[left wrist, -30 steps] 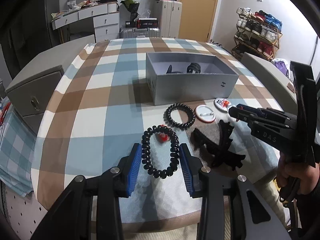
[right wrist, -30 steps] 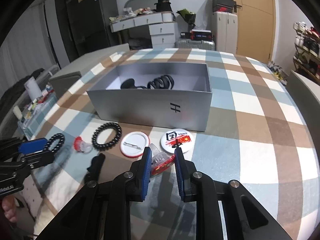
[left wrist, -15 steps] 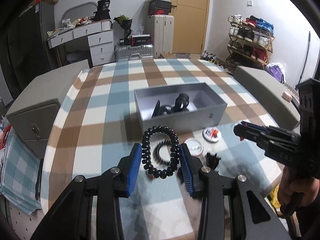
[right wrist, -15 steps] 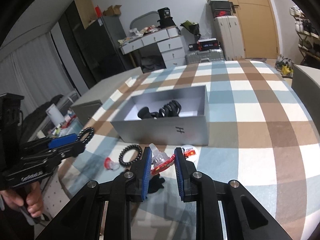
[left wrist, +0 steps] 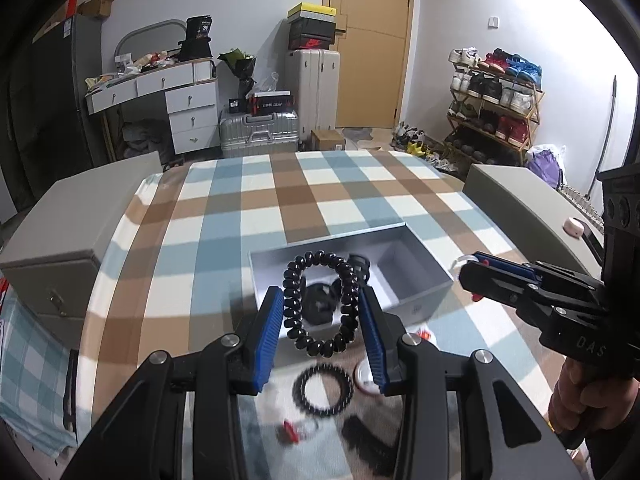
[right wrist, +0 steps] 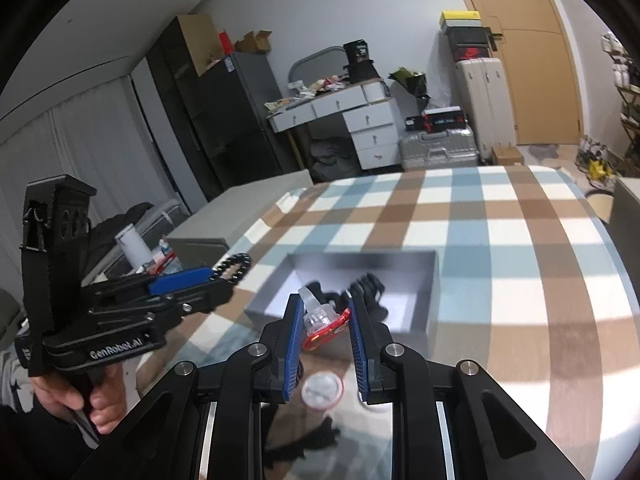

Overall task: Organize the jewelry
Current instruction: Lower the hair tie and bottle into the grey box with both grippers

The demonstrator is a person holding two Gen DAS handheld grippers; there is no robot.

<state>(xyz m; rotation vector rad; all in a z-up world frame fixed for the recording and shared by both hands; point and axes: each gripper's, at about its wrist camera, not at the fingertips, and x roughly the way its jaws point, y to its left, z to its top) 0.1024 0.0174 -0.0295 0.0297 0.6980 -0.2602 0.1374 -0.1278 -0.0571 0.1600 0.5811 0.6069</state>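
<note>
The left tool (right wrist: 230, 274) carries white lettering reading "GenRobot.AI" along its black side. The right tool (left wrist: 476, 276) shows "DAS" on its black body, the rest cut off. Up on the white desk (left wrist: 176, 88), a black box (left wrist: 199, 29) bears the number "30".

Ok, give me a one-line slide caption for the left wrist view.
Left gripper shut on a black coil hair tie, held above the open grey box on the checked tablecloth.
</note>
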